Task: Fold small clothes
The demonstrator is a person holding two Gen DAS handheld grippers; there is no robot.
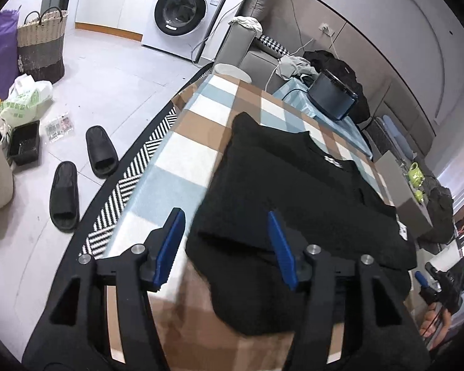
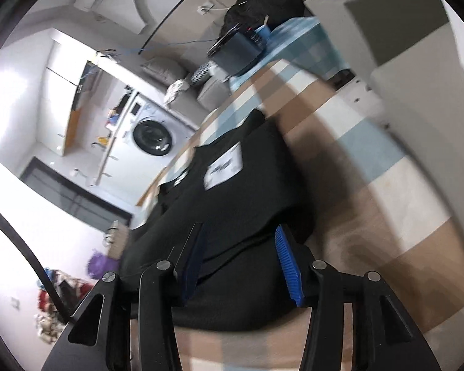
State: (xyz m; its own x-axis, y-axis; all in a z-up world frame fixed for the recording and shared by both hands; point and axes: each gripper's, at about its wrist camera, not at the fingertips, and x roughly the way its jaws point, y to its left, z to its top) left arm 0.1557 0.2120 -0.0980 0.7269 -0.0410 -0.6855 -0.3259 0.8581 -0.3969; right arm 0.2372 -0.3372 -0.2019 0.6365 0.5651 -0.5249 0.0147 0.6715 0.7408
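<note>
Black garment (image 1: 297,191) lying partly folded on checked tablecloth (image 1: 201,130), white label showing, left gripper (image 1: 225,247) and right gripper (image 2: 241,262) both apart

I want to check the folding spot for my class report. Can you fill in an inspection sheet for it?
Surface: checked blue, brown and white tablecloth.
Job's things: black fabric garment lying partly folded, white label up.
Clutter: dark box-shaped device at the far end.
Grippers: left gripper open above the garment's edge; right gripper open over the garment.
Cables: white cable to a wall socket.
Surroundings: white washing machine, black slippers, woven basket.
</note>
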